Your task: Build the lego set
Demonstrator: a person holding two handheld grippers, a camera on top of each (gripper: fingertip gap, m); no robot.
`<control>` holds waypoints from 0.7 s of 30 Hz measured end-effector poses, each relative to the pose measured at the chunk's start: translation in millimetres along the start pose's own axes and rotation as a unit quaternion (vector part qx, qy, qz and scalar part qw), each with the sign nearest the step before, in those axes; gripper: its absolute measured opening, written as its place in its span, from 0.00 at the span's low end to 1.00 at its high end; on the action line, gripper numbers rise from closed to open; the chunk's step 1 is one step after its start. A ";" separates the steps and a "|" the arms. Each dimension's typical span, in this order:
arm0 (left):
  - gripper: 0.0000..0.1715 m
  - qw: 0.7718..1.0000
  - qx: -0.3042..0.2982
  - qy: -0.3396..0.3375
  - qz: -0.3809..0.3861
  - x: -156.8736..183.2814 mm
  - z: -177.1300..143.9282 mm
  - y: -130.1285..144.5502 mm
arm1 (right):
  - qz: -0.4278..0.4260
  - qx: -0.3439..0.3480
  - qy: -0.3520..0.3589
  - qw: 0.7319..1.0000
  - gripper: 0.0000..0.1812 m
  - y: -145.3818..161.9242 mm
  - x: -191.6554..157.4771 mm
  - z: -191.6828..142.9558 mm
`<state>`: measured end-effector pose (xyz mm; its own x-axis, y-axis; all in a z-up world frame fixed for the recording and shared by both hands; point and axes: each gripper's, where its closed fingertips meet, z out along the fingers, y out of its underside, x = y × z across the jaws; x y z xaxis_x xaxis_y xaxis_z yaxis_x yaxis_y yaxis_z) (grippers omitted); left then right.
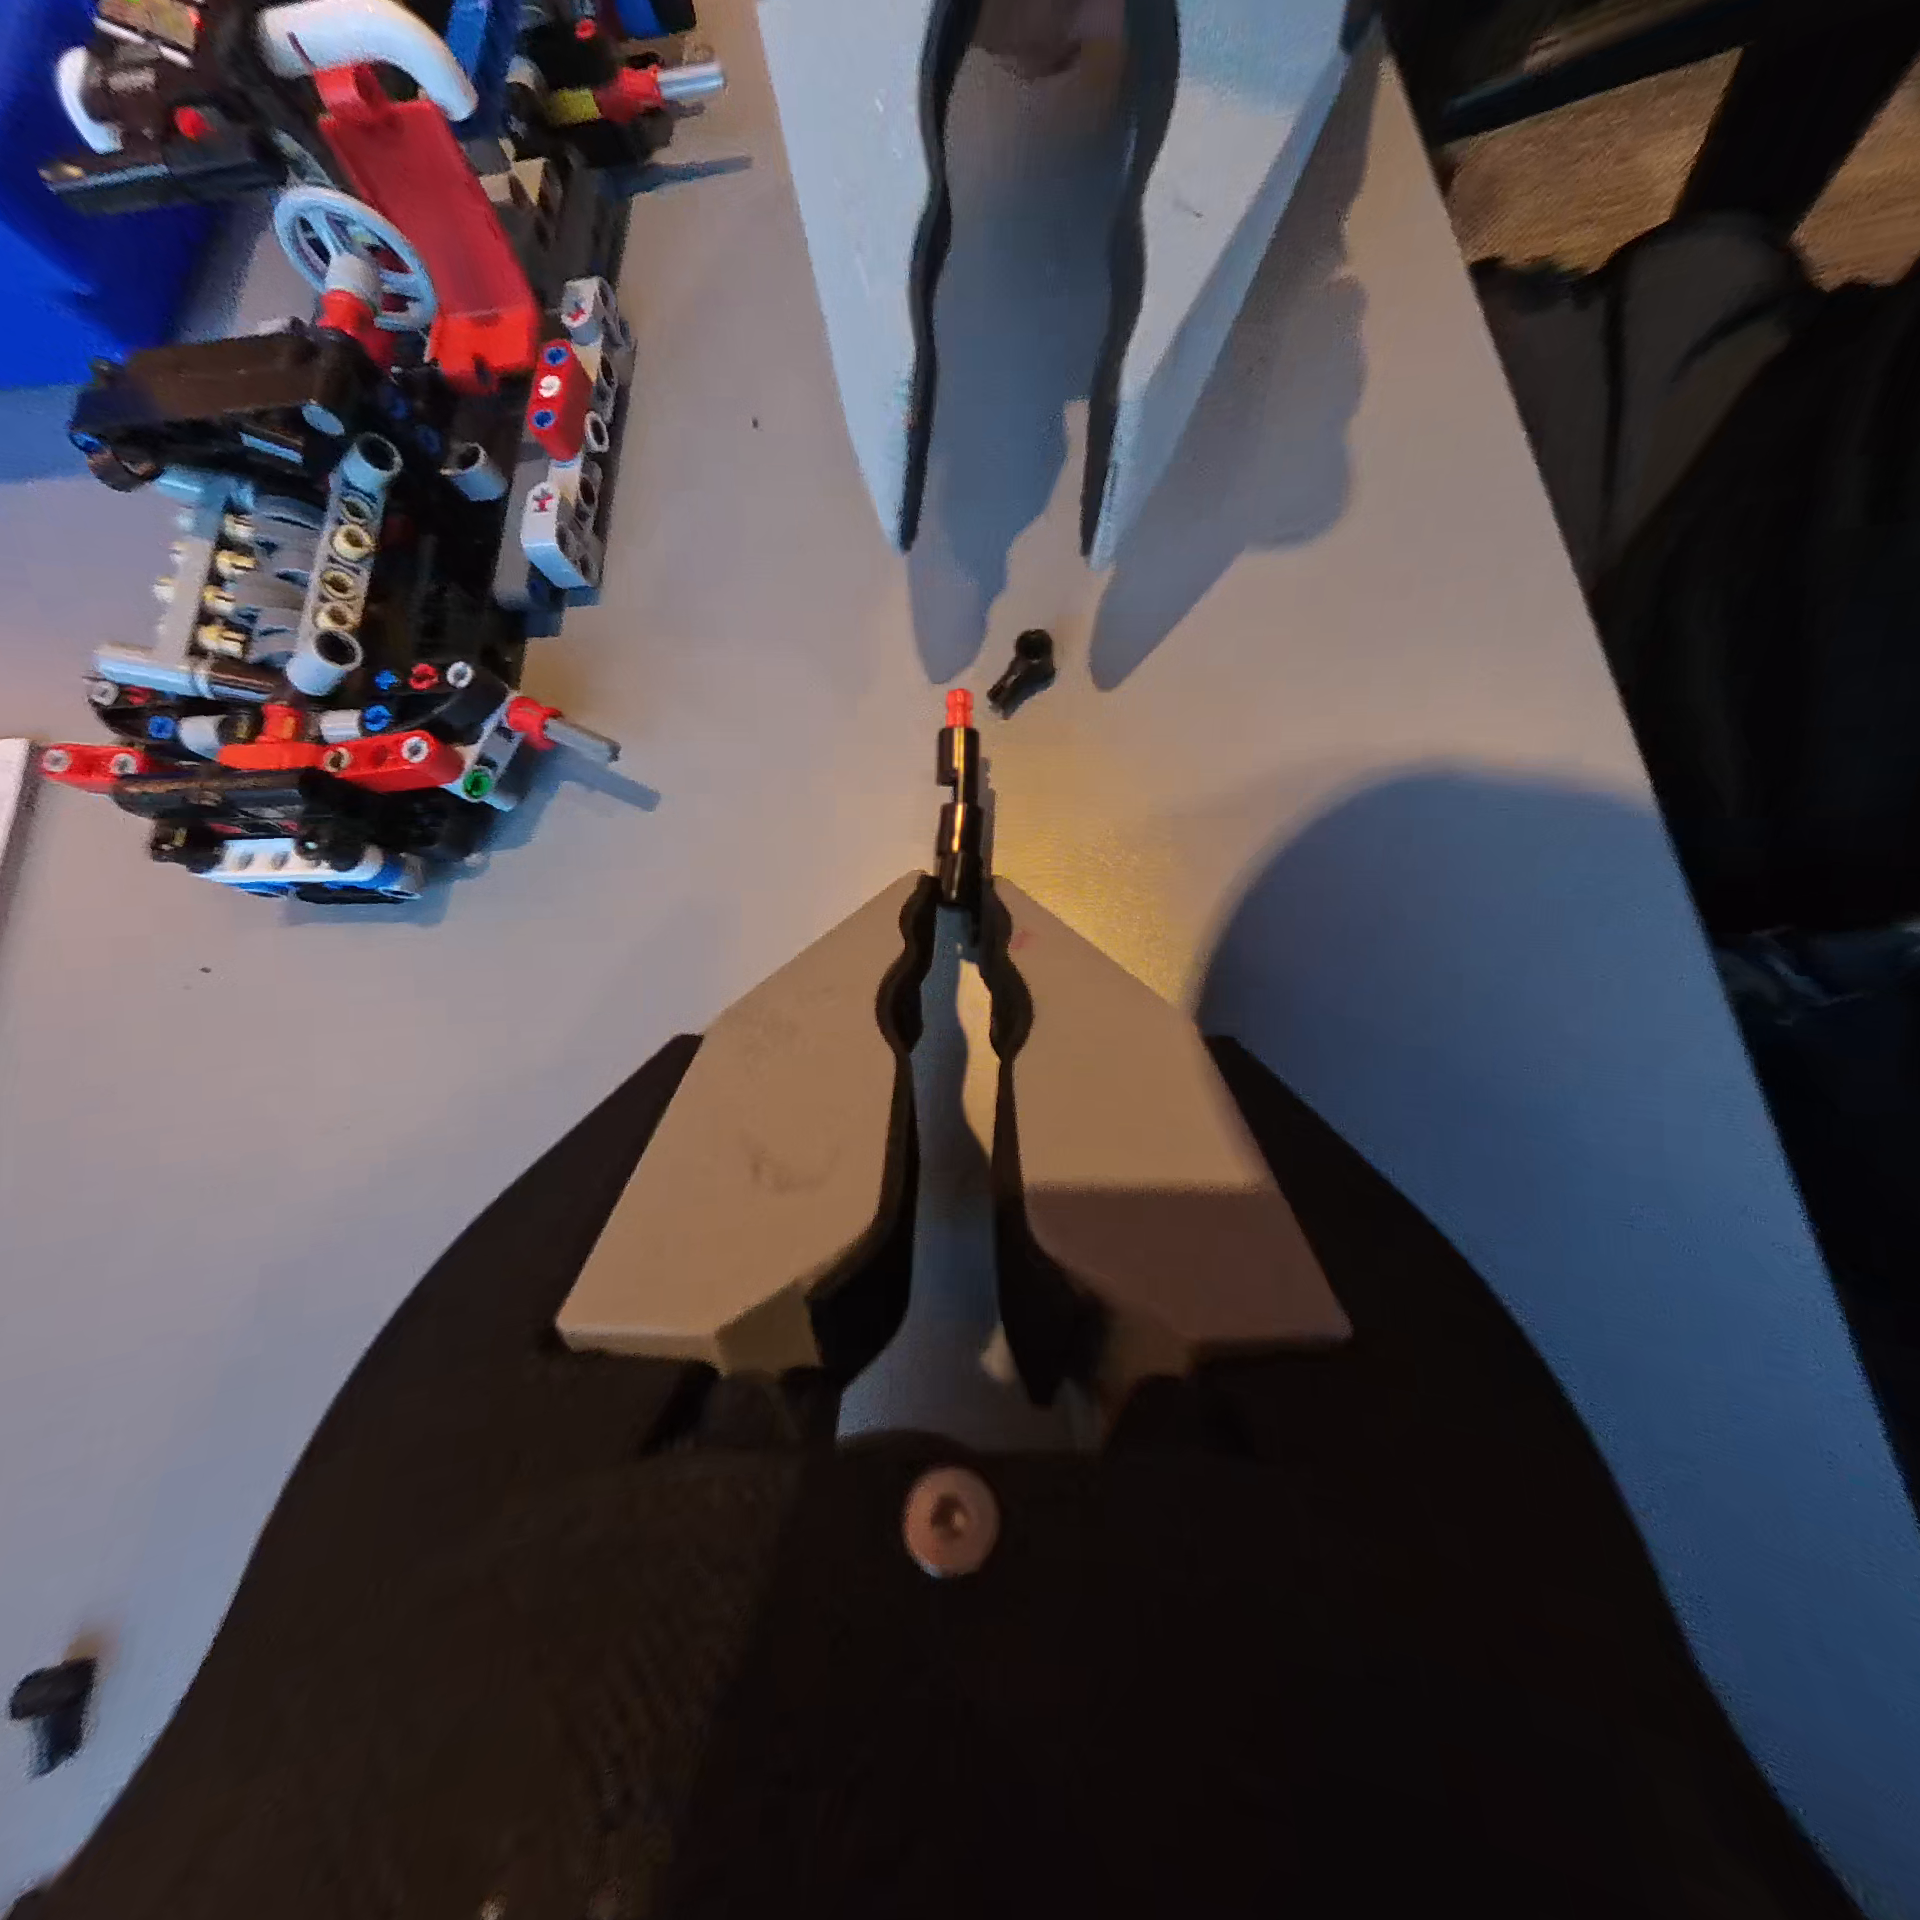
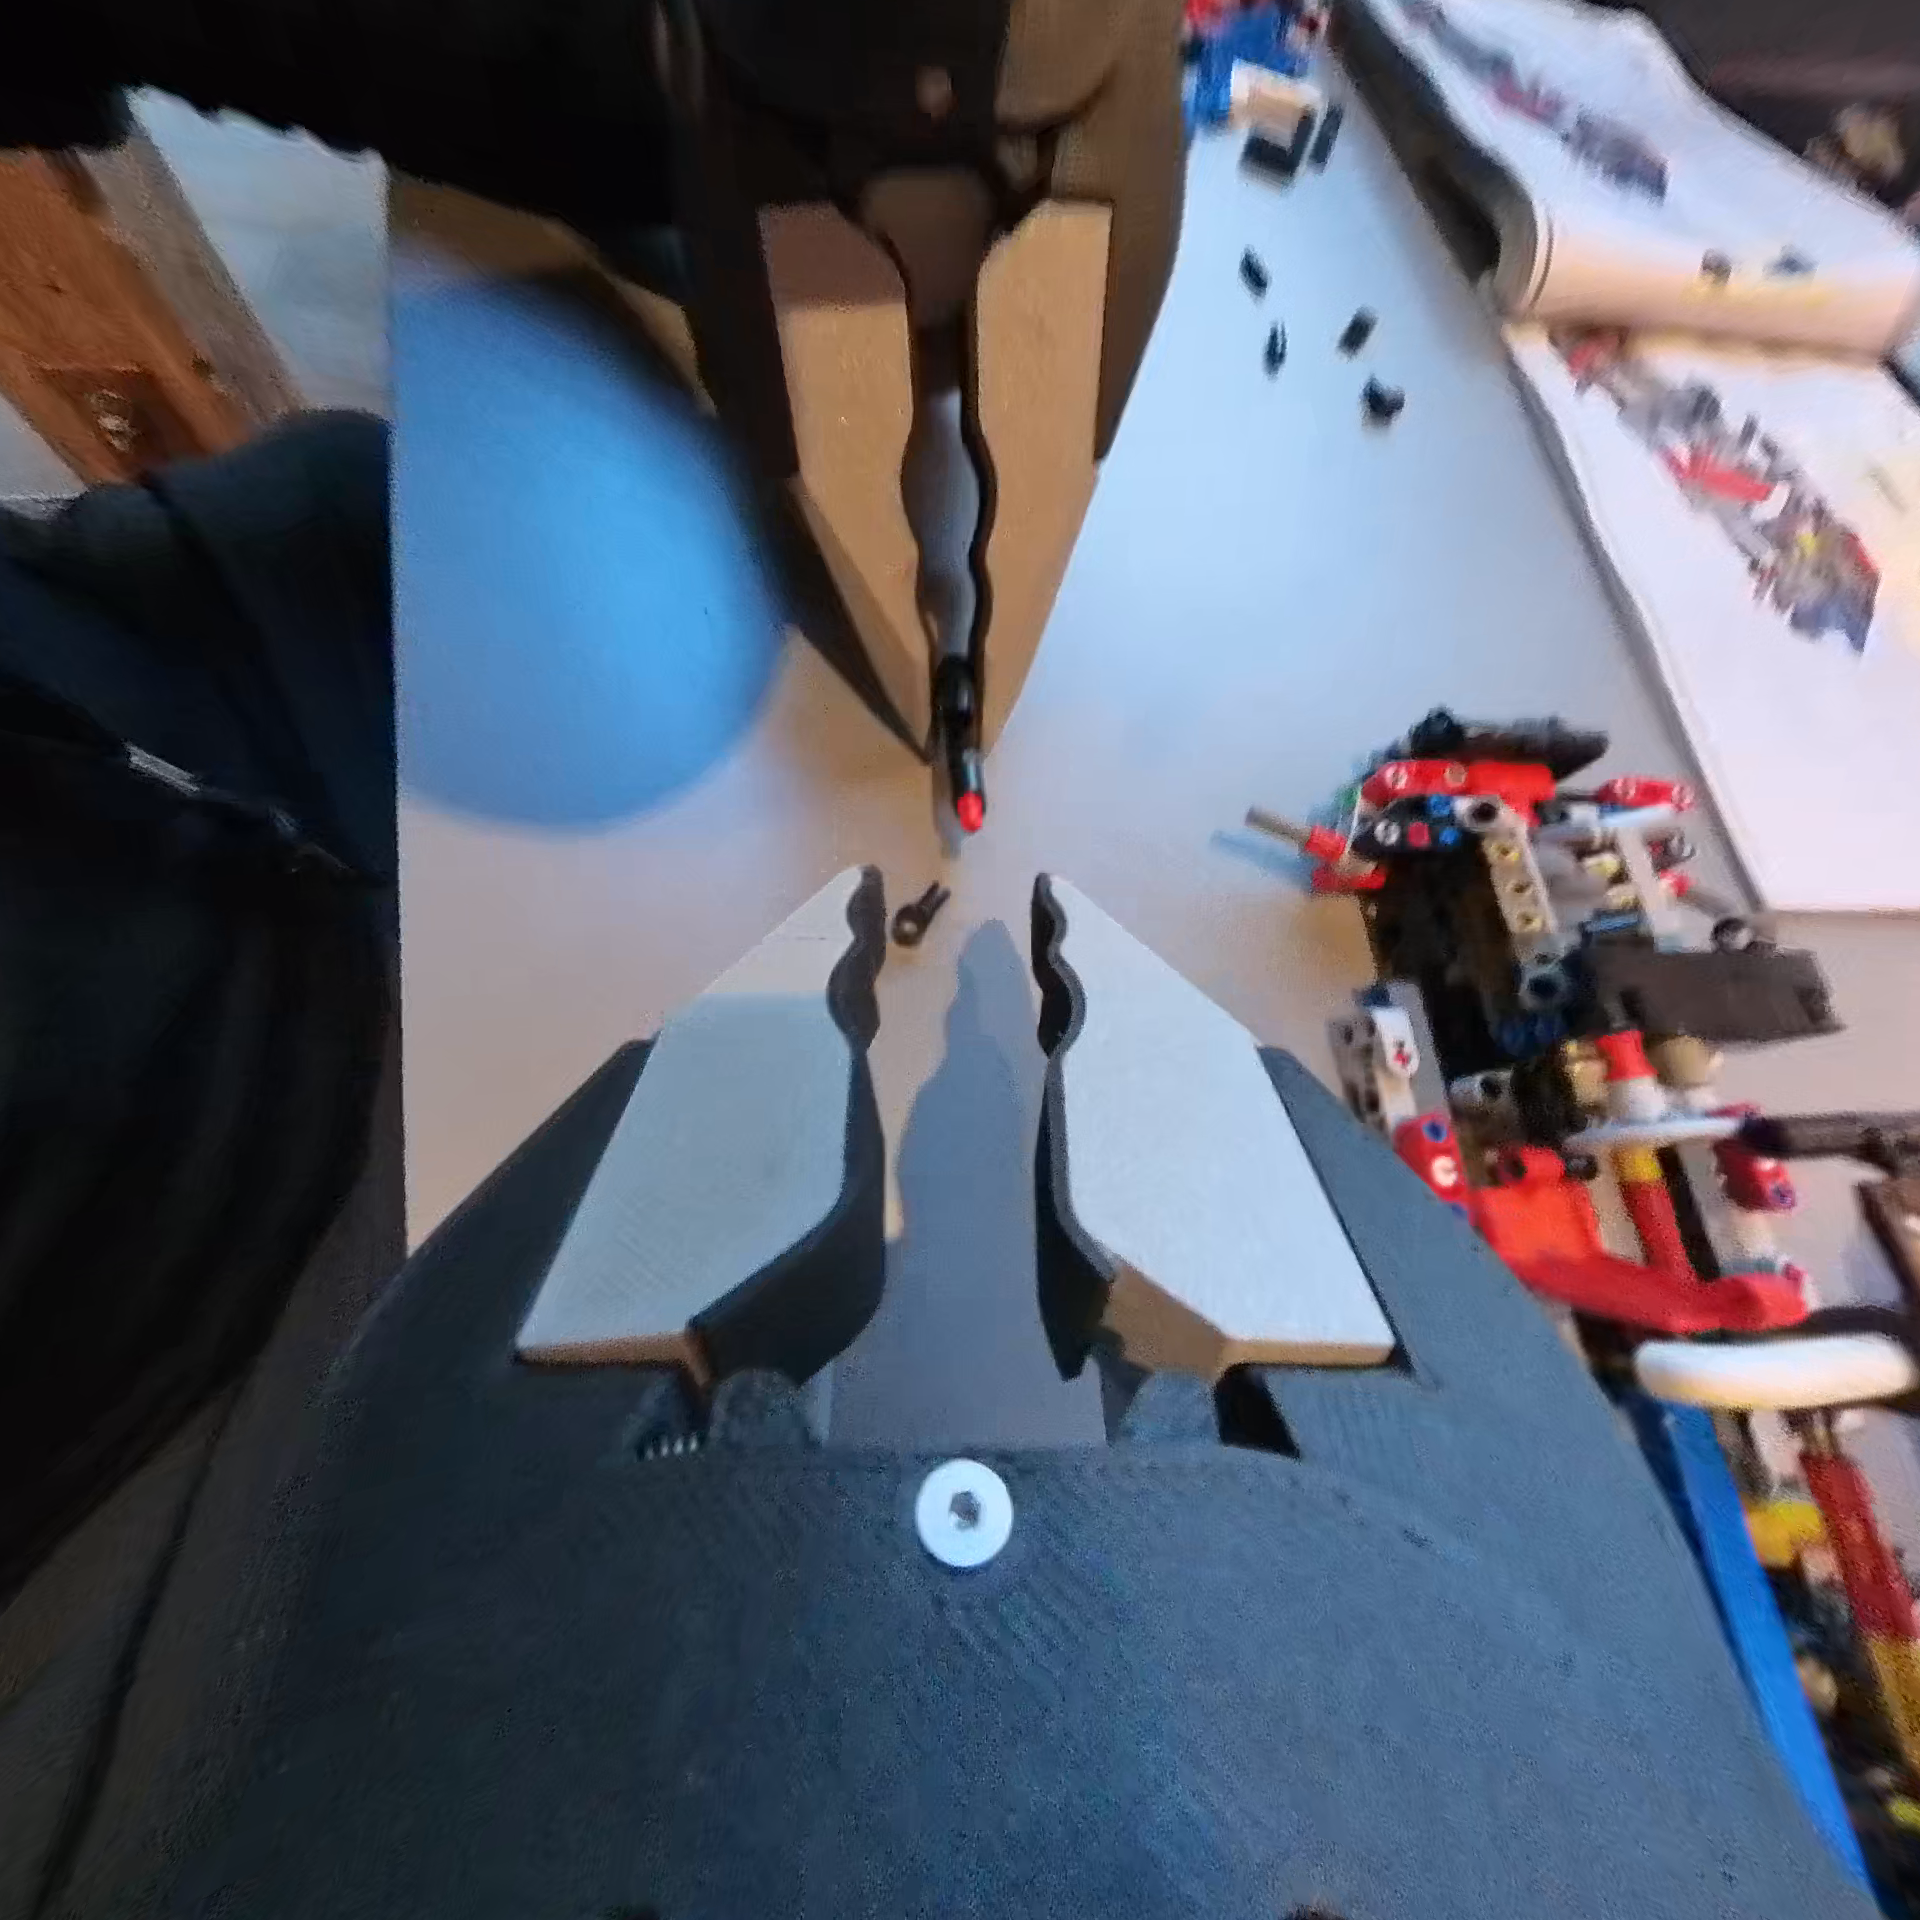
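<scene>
The pale table (image 1: 727,1039) carries everything here, and the half-built lego model (image 1: 343,540) serves as the landmark. Beyond the model, in the right wrist view, open instruction booklets (image 2: 1714,436) lie along the table's far edge, their pages too blurred to make out. A blue bin (image 1: 62,208) sits just behind the model. The left gripper (image 1: 961,914) is off to the model's side, well apart from it, its fingers pinched narrow on a thin black axle piece with a red tip (image 1: 958,790) that sticks forward from the tips. Facing it, the right gripper (image 2: 951,904) holds nothing, its fingers spread wide. A small black connector (image 1: 1023,665) lies on the table between the two grippers, just beside the red tip and probably not touching it. A few loose black pieces (image 2: 1320,343) lie scattered beyond the model.
</scene>
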<state>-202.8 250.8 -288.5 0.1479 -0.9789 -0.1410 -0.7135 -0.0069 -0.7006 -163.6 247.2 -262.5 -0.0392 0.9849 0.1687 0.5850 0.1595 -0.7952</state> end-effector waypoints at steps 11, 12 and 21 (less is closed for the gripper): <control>0.02 1.000 0.010 0.005 -0.024 -2.8 2.4 -1.7 | 0.008 -0.074 0.054 0.996 0.01 20.1 -2.1 19.2; 0.03 1.000 0.010 0.005 -0.026 -3.0 2.4 -1.6 | 0.001 -0.074 0.059 0.996 0.00 20.1 -1.6 19.4; 0.03 0.999 0.010 0.011 -0.040 -3.6 2.1 -1.2 | 0.013 -0.073 0.082 0.994 0.00 25.1 13.0 11.7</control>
<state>-201.1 254.7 -288.6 0.1886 -0.9796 -0.0687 -0.6860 -0.0814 -0.7231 -158.9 264.8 -287.0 0.1034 0.9624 0.2511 0.6956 0.1105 -0.7099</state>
